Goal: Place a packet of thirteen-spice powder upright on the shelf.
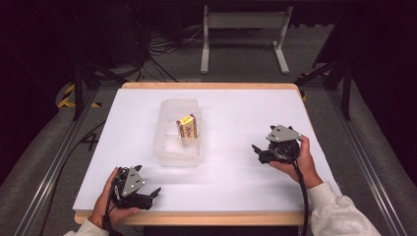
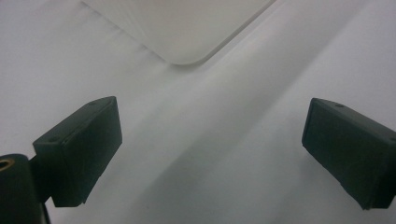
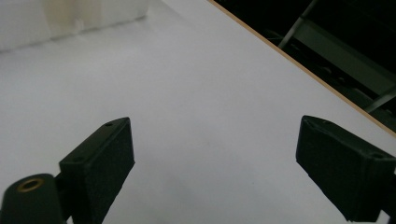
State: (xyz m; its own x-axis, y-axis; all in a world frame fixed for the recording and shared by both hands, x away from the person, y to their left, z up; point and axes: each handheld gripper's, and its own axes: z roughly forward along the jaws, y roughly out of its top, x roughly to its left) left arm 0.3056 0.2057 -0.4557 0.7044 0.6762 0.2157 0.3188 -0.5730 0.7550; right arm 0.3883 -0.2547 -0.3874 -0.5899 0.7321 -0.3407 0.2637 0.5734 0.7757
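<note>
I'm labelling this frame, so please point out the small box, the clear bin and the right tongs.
small box [image 1: 187,126], high view, on its printed face.
clear bin [image 1: 169,156], high view, on its near rim.
right tongs [image 1: 258,153], high view, between the open tips.

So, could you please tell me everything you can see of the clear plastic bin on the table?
The clear plastic bin is a translucent, frosted rectangular tub with rounded corners and no lid on it. It stands upright on the white table, left of the middle, its long side running away from the person. A small yellow and brown box stands inside, toward the far right. Neither gripper touches it; one rounded corner shows in the left gripper view.
</note>
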